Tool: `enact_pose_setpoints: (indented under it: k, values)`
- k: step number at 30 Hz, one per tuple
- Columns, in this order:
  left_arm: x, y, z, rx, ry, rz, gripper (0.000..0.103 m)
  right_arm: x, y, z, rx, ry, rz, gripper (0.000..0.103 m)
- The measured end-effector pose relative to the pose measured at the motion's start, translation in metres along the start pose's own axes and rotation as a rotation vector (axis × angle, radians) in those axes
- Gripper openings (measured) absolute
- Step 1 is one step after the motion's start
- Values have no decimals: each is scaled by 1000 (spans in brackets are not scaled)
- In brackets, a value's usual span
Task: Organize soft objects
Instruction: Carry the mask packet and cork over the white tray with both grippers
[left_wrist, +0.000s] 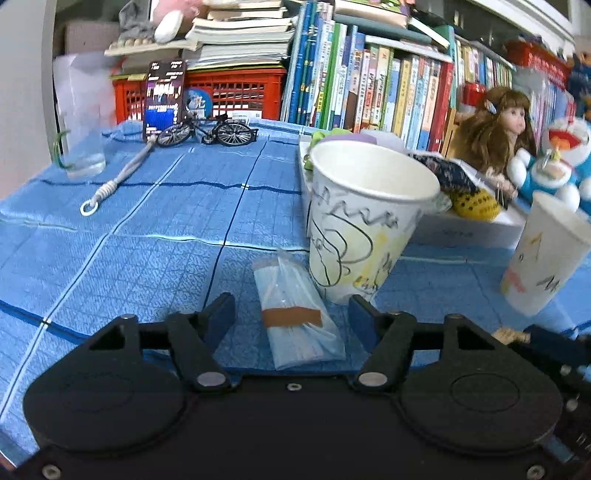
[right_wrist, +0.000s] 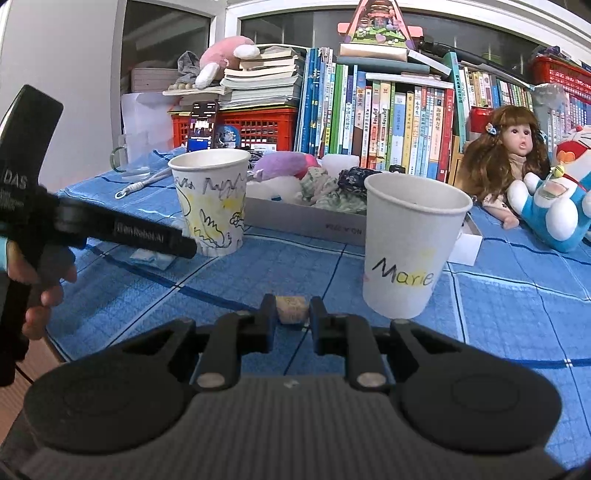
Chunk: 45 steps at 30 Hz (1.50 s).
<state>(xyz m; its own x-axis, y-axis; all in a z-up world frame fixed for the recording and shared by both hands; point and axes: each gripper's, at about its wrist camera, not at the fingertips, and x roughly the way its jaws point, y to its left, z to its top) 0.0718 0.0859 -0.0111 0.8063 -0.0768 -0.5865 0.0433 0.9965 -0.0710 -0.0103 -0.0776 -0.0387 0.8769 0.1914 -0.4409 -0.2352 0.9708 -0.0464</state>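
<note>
My left gripper (left_wrist: 291, 314) is open, its jaws on either side of a clear bag of blue face masks (left_wrist: 297, 314) with a brown tape strip, lying on the blue cloth. A drawn-on paper cup (left_wrist: 365, 221) stands just beyond it. My right gripper (right_wrist: 292, 314) is shut on a small cork (right_wrist: 291, 309), held low over the cloth. A paper cup marked "Marie" (right_wrist: 410, 243) stands just right of it. A white box (right_wrist: 306, 218) behind the cups holds several soft items, among them a purple plush (right_wrist: 284, 162). The left gripper also shows in the right wrist view (right_wrist: 181, 245).
A doll (right_wrist: 511, 162) and a blue-white plush (right_wrist: 557, 206) sit at the right. A model bicycle (left_wrist: 210, 133), a phone (left_wrist: 164, 96), a glass (left_wrist: 83, 147) and a cord (left_wrist: 118, 177) lie at the far left. Books and a red crate (left_wrist: 236, 92) line the back.
</note>
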Motion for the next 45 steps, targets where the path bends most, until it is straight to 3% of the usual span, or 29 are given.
enact_pose_setpoints:
  k: [2,12,16,17,18,24,25,27,28,38,45]
  values:
    - [-4,-5,-4,22,-10,5,39,1,-1,0,7,-1,-1,24]
    - [-41,-16,-16,65,-36,-16,38,1,-1,-1,10,-4,5,24]
    - [-54,-24,-22,87,-42,-39,38,6,0,-3,6,13,6,32]
    - [-55,-26,-23,93,-41,-44,38,6,1,-4,5,14,0,49]
    - [-57,-28,-24,101,-41,-47,38,7,1,-4,4,13,1,56]
    - [-63,-37,-31,126,-37,-86,38,12,3,-5,-8,12,-19,58]
    - [-63,-38,-31,130,-36,-92,38,13,3,-5,-9,14,-18,51]
    - [-64,-41,-31,133,-35,-104,38,14,3,-3,-10,18,-16,28]
    - [-64,-42,-30,135,-35,-110,38,13,4,-3,-13,21,-17,24]
    - [-90,-60,-14,212,-96,-194,38,-19,-4,17,1,-40,-11,24]
    - [-102,-80,24,252,-173,-240,38,-40,-22,50,24,-100,-39,24]
